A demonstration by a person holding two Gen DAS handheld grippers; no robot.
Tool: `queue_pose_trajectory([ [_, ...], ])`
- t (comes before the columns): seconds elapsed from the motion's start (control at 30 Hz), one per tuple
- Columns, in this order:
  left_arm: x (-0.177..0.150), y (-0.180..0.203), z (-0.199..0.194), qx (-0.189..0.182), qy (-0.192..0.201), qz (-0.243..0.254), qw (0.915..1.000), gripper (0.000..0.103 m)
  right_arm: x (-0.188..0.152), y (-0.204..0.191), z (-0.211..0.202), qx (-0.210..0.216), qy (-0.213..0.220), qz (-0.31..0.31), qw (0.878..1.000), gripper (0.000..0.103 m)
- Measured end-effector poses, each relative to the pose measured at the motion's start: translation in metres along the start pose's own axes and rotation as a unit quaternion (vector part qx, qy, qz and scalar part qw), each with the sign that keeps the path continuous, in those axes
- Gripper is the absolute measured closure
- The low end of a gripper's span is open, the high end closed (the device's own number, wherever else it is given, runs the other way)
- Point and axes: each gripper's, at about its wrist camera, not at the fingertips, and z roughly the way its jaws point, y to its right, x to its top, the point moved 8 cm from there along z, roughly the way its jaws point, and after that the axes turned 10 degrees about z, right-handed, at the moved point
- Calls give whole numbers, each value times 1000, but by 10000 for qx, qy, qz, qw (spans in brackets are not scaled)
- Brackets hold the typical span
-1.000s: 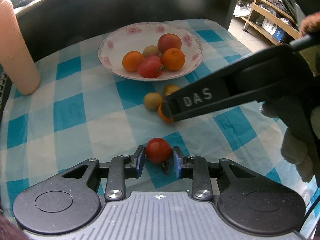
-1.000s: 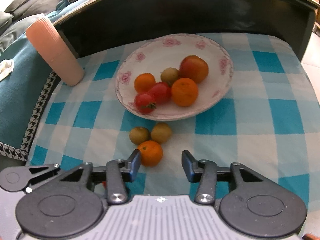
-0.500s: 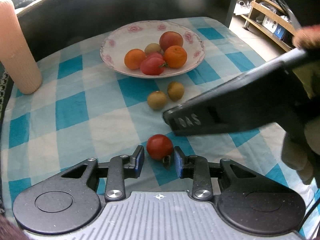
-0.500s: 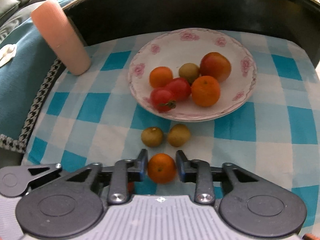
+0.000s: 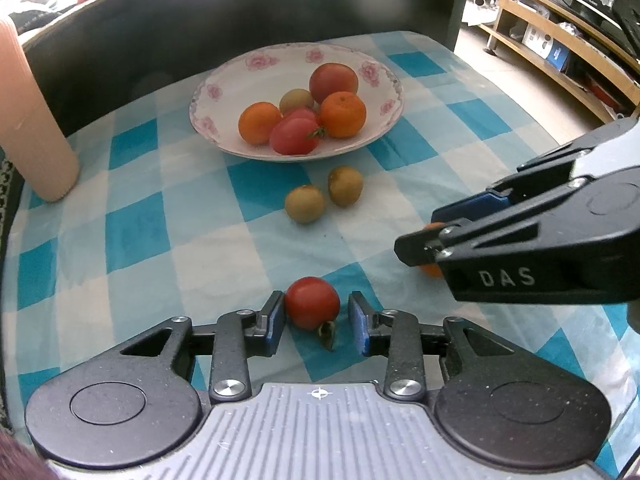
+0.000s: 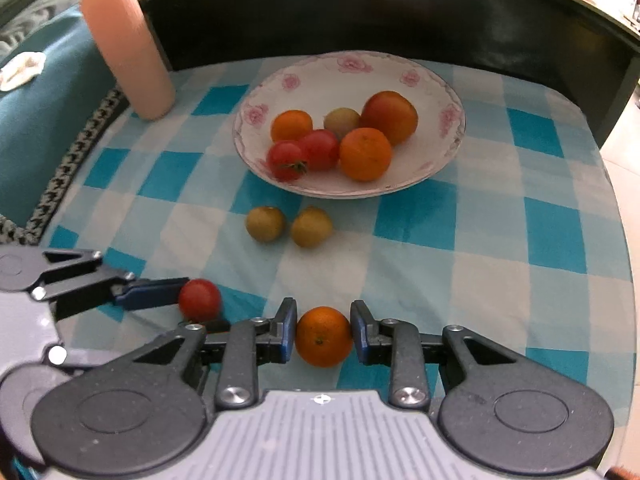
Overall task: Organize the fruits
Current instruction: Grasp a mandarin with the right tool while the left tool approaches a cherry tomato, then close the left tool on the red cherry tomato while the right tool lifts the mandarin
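Observation:
A red tomato (image 5: 312, 302) rests on the blue checked cloth between the jaws of my left gripper (image 5: 316, 309). Those jaws are opening: the left pad still touches the tomato and the right pad stands clear of it. My right gripper (image 6: 324, 320) is shut on a small orange (image 6: 324, 336), with both pads against its sides. From the left wrist view, the right gripper (image 5: 424, 230) reaches in from the right and only slivers of that orange (image 5: 432, 270) show. The flowered plate (image 5: 224, 80) holds several fruits. Two small green-brown fruits (image 5: 305, 204) (image 5: 345, 185) lie in front of it.
A tall pink ribbed cup (image 5: 32, 120) stands at the back left of the cloth. A dark raised wall (image 6: 360, 8) curves behind the plate. A loose tomato stem (image 5: 327, 332) lies by the left gripper's right finger. Wooden shelves (image 5: 560, 48) stand past the table's right edge.
My right gripper closed on the orange and drew it away from the two small green-brown fruits, toward the near side. The left jaws widened slightly around the tomato.

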Motion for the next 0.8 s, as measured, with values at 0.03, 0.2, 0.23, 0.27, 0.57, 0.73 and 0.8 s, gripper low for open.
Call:
queue_pose_trajectory([
  [0.03, 0, 0, -1, 3, -2, 5, 10000, 60, 0, 0, -1, 16, -8, -18, 10000, 59],
  [0.2, -2, -1, -1, 11, 3, 25, 10000, 56, -5, 1, -2, 110, -105, -69, 9999, 57],
  [0.23, -1, -1, -1, 21, 3, 35, 10000, 55, -7, 2, -2, 153, -136, -35, 9998, 56],
  [0.27, -1, -1, -1, 26, 0, 45, 10000, 54, -8, 2, -2, 171, -128, -27, 9998, 56],
  [0.57, -4, -4, -1, 59, 53, 139, 9999, 40, -15, 4, -5, 198, -149, -156, 9996, 52],
  [0.73, -3, -2, -1, 33, 105, 201, 9997, 45, -24, 2, -9, 152, -49, -388, 9991, 52],
  [0.8, -3, 1, -2, -12, 117, 229, 9997, 51, -24, 1, -9, 128, -23, -452, 9989, 52],
])
